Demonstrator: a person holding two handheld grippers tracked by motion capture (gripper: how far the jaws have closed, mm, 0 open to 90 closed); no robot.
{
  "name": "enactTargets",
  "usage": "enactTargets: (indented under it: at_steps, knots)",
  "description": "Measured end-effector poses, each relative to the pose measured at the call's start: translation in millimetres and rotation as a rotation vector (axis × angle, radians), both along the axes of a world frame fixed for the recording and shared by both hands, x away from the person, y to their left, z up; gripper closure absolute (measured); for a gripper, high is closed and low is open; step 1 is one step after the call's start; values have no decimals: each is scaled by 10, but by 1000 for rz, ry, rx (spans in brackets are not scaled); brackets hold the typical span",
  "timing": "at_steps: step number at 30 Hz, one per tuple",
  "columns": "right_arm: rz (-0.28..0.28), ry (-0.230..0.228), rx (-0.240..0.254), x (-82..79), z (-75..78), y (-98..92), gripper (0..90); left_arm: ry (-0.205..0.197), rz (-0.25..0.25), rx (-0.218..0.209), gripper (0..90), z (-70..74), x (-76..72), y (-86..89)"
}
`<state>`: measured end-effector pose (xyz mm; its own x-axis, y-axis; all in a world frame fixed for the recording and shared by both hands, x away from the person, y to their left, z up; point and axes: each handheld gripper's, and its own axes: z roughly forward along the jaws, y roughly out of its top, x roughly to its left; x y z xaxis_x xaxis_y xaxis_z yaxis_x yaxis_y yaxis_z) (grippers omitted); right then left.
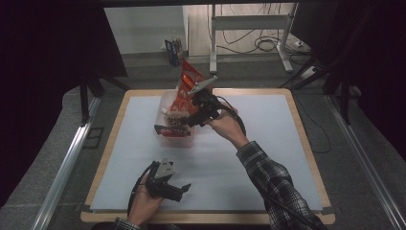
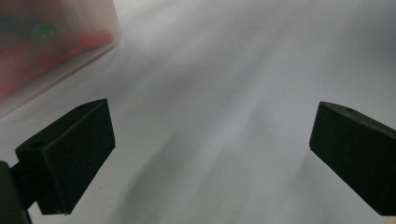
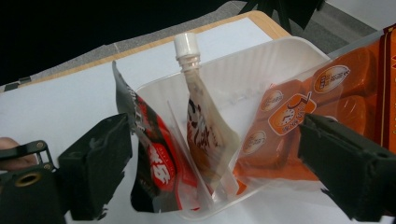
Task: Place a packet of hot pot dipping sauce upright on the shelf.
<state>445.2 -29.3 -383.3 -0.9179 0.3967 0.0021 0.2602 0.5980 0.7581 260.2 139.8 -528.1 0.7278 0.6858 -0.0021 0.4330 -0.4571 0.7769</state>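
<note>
A clear plastic tub (image 1: 165,103) (image 3: 289,51) stands at the back middle of the white mat. It holds a black-and-red snack packet (image 3: 156,163), a spouted pouch with a white cap (image 3: 201,126) and a tall orange biscuit pack (image 1: 187,79) (image 3: 299,116) that leans out at the back. My right gripper (image 1: 184,122) (image 3: 217,140) is at the tub's right side, open, with its jaws spread on either side of the packets and gripping none. My left gripper (image 1: 182,190) (image 2: 213,123) rests low over the mat near the front edge, open and empty.
The white mat (image 1: 258,143) covers a wood-edged table (image 1: 306,143). A blurred corner of the tub (image 2: 51,42) shows at the upper left of the left gripper view. Behind the table stand a desk frame (image 1: 249,33), floor cables and a small blue box (image 1: 172,50).
</note>
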Motion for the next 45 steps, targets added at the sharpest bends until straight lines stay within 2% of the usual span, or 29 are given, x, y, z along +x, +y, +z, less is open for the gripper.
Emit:
enactTargets:
  at_steps: [9, 13, 18, 26, 35, 45]
  knots:
    - [3, -4, -2, -74, 3, -74, 42, -10, -2, 7, 0, -12, -6, -13]
    - [-1, -21, -7, -104, -6, -106, 27, -19, -13, 20, 0, -26, -11, -32]
    - [3, -29, -4, -142, -31, -156, 8, -20, -17, 16, 0, -27, -15, -38]
    - [-5, -38, 2, -207, -54, -258, 0, -28, -24, 26, 0, -34, -20, -52]
    - [-16, -29, 15, -272, -116, -356, 0, -40, -25, 30, 0, -39, -25, -58]
    - [1, -20, 20, -345, -190, -445, 0, -45, -28, 33, 0, -42, -29, -66]
